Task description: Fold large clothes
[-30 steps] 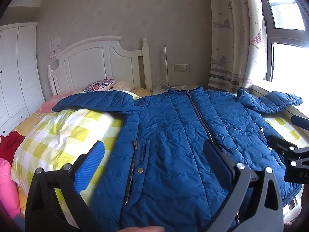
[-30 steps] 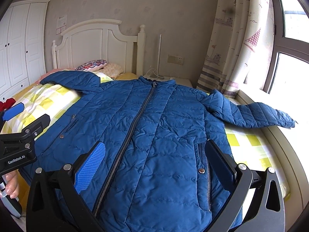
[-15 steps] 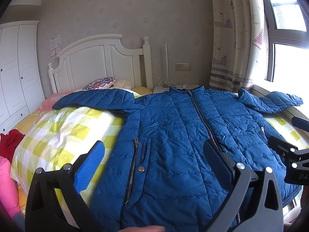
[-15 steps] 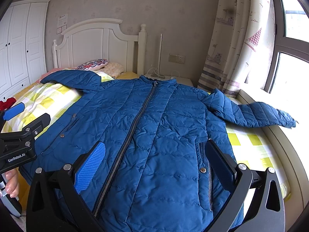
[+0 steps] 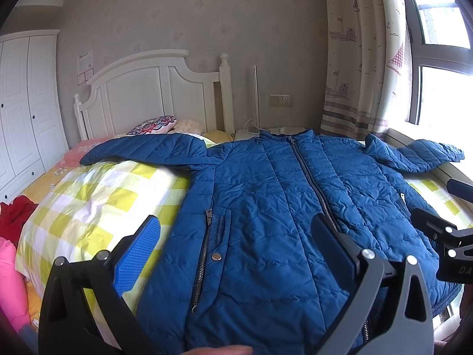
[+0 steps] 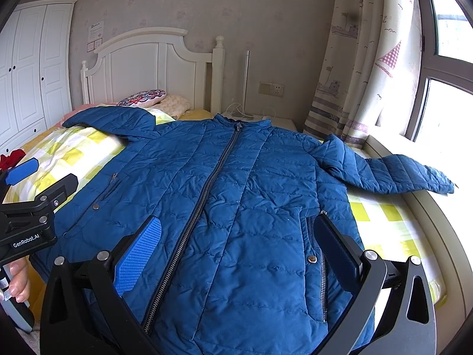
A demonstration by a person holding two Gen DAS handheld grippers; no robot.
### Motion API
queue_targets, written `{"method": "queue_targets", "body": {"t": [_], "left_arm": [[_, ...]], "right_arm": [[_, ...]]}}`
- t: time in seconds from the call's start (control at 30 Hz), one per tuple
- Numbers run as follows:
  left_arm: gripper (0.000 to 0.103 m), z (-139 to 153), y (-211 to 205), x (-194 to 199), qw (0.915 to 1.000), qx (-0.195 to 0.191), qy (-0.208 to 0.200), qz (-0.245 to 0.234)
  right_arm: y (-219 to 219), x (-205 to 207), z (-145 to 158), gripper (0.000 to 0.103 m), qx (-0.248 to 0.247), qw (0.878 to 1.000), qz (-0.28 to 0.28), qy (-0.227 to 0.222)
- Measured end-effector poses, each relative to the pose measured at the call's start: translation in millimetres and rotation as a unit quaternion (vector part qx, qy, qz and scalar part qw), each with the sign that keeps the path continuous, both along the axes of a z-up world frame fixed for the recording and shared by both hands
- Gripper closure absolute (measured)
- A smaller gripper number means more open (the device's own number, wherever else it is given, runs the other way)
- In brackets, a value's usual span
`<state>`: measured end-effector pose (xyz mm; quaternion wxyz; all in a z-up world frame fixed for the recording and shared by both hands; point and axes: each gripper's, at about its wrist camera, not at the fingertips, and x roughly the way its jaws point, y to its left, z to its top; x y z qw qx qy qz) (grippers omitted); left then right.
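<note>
A large blue quilted jacket (image 5: 275, 207) lies flat and zipped on the bed, front up, both sleeves spread out to the sides. It also shows in the right wrist view (image 6: 236, 207). My left gripper (image 5: 236, 236) is open and empty above the jacket's lower left part near the pocket. My right gripper (image 6: 239, 236) is open and empty above the jacket's lower right part. The right gripper shows at the right edge of the left wrist view (image 5: 443, 236), and the left gripper at the left edge of the right wrist view (image 6: 32, 201).
The bed has a yellow-checked quilt (image 5: 88, 201) and a white headboard (image 5: 153, 94) with pillows (image 5: 153, 124). A white wardrobe (image 5: 26, 103) stands left. A curtain (image 6: 354, 74) and window ledge (image 6: 419, 192) run along the right. Red and pink clothes (image 5: 11, 230) lie at left.
Both views have tilted slightly, so the jacket sits a little lower in frame. The jacket has not moved and both grippers stay open.
</note>
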<state>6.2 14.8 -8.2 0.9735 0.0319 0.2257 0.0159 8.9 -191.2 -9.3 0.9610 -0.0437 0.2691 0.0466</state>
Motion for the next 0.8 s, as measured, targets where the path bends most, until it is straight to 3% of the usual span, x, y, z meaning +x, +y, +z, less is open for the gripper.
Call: {"method": "queue_targets", "body": {"t": [0.8], "left_arm": [[0.002,-1.4,1.1,7.5,0.9999,0.004,0.010,0.002]], "right_arm": [[-3.7,4.5,-5.2,0.004,0.006,1.000,-0.001,0.009]]}}
